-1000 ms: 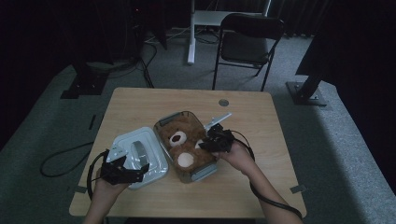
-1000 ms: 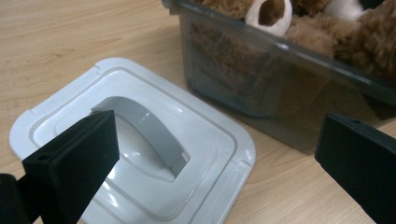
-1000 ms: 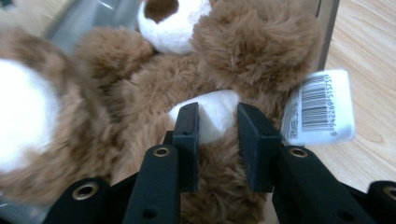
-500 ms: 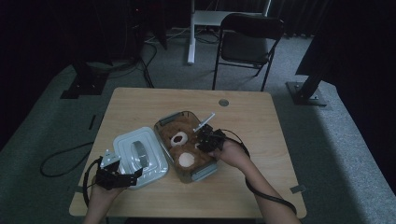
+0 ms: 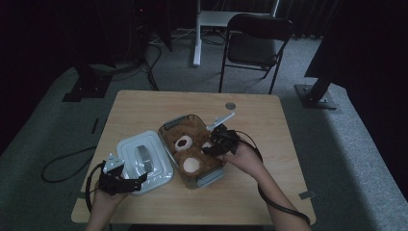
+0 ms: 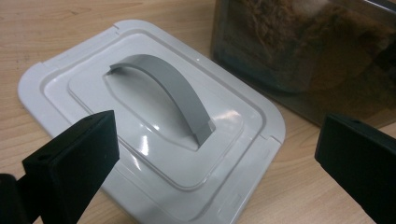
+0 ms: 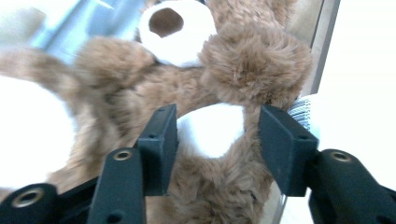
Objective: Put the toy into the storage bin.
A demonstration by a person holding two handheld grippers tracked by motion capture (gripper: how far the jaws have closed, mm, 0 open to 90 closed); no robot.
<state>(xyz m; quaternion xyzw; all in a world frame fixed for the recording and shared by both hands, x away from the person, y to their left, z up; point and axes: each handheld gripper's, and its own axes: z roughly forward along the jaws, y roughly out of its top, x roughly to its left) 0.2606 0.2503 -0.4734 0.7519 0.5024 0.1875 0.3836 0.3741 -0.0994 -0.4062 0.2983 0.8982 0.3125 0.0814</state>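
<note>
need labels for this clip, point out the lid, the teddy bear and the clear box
lid (image 6: 159, 88), left gripper view, on its grey handle
teddy bear (image 7: 254, 65), right gripper view, on a furry paw
clear box (image 5: 169, 126), high view, on its far-left rim

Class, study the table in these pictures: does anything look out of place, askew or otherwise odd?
The white lid is off and lies flat on the table beside the clear container. A brown teddy bear is stuffed inside the container, an unusual load. Nothing looks spilled or damaged.

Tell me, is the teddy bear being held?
No. The right gripper has just opened, its fingers beside the teddy bear's foot. The left gripper holds nothing.
</note>
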